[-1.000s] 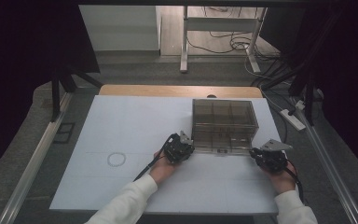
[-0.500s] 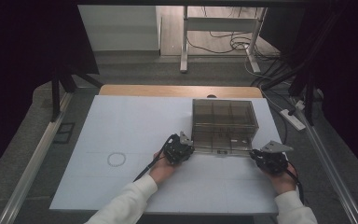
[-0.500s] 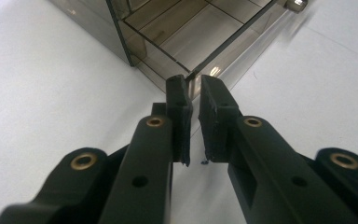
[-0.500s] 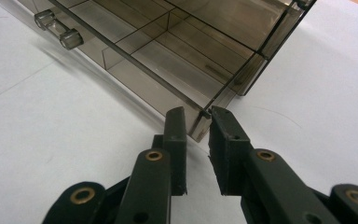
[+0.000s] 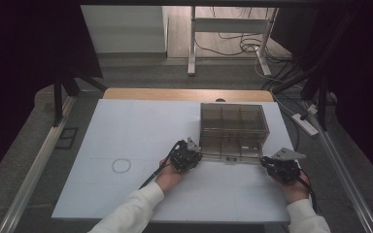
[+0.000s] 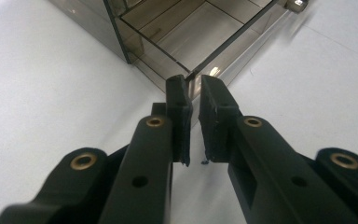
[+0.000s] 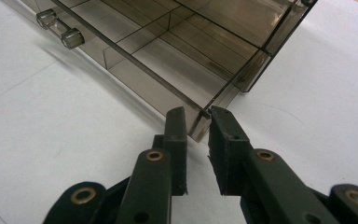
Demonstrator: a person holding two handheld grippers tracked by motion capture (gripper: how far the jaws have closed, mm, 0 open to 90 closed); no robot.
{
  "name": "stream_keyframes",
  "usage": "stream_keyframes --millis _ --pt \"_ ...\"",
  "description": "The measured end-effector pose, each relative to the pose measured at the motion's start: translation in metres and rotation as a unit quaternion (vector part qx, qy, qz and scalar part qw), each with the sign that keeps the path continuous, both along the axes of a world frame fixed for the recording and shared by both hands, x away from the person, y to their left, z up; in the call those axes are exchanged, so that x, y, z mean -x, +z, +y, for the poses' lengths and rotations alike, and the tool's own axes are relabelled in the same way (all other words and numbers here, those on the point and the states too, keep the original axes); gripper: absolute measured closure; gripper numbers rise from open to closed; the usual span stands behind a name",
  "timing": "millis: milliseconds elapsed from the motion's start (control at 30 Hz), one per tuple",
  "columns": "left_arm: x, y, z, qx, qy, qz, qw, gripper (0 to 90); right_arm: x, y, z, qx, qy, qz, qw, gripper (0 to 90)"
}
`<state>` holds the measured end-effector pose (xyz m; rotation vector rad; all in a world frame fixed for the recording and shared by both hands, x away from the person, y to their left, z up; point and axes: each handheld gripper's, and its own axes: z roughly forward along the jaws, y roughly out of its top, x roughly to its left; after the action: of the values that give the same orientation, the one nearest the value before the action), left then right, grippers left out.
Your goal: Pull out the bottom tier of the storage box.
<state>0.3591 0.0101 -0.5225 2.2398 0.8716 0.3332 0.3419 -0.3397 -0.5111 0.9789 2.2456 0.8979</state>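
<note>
Smoked-plastic organizer box (image 5: pixel 233 130) sits on the white table sheet (image 5: pixel 126 126), toward its right half and close to the person's side, as the high view shows. In that view the left gripper (image 5: pixel 190 154) is at the box's near left corner and the right gripper (image 5: pixel 270 164) at its near right corner, each carried by a hand (image 5: pixel 167 178) in a white sleeve. A thin pencilled circle (image 5: pixel 121 166) lies on the sheet well to the left of the left gripper.

In the left gripper view, the left gripper (image 6: pixel 193 93) has its two black jaws drawn nearly together, with only a narrow slot between the pads. The thin edge of the box's clear lid (image 6: pixel 223 46) runs into that slot at the fingertips (the corner of the panel sits right between the pad tips), so the jaws look pinched on it. The box's divided compartments (image 6: pixel 200 32) show through the lid beyond.

In the right gripper view, the right gripper (image 7: pixel 198 114) is also closed down to a slim gap, and the corner of the lid (image 7: pixel 205 112) is caught between its fingertips. Two small clear knobs (image 7: pixel 60 30) stand on the box's front edge, far up at the left of this view.
</note>
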Motion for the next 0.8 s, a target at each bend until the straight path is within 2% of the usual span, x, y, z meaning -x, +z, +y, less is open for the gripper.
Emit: stream_keyframes --millis 800 --pt "0.0097 -0.0003 -0.0009 0.001 -0.009 0.004 1.0000 82.0 0.0054 0.0010 -0.0029 0.001 0.006 0.003 1.0000 76.8"
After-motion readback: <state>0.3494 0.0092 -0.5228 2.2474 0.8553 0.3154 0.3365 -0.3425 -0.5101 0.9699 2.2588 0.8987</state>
